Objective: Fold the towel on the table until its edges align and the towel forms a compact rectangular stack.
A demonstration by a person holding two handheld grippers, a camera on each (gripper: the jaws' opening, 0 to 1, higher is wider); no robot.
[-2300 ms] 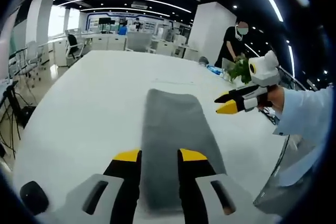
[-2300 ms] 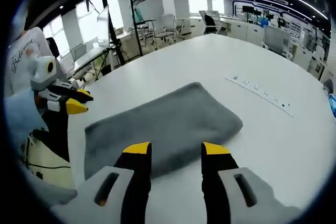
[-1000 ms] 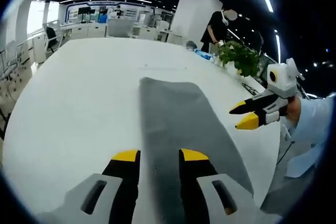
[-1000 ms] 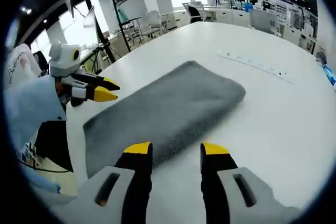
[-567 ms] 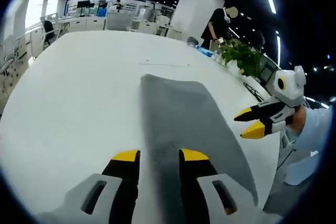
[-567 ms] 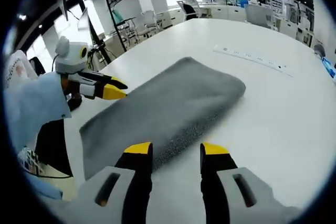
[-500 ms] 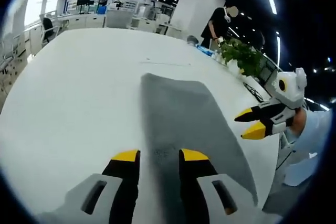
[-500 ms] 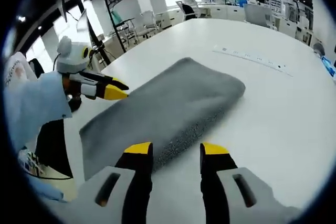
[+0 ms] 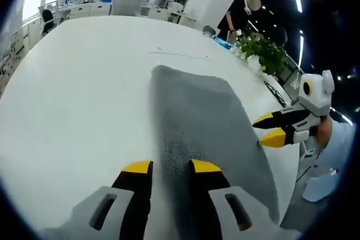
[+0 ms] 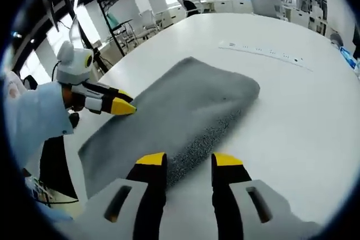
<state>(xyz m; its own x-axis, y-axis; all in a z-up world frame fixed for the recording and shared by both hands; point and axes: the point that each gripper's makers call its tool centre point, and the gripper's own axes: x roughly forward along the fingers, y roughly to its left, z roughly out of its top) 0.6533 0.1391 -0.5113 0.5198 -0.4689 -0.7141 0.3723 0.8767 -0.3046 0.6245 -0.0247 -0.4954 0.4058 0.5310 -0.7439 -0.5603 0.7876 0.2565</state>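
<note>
A grey towel [image 9: 202, 116] lies folded into a long strip on the white table [image 9: 73, 94]. My left gripper [image 9: 171, 167] is open low over the towel's near end, its jaws straddling the left long edge. In the same view my right gripper [image 9: 269, 128] reaches in from the right, its yellow tips at the towel's right edge. In the right gripper view the towel [image 10: 185, 111] runs away diagonally. My right gripper [image 10: 188, 160] is open over its near long edge. The left gripper [image 10: 122, 102] comes in from the left at the towel's far long edge.
A white power strip [image 10: 264, 53] lies on the table beyond the towel. A potted plant [image 9: 261, 49] stands near the table's far right edge, with a person [image 9: 239, 18] behind it. A light blue sleeve [image 10: 28, 122] holds the left gripper. Desks and chairs stand beyond the table.
Both grippers have come lower and closer to the towel, each now at one of its long edges. The towel has not moved and both stay open.
</note>
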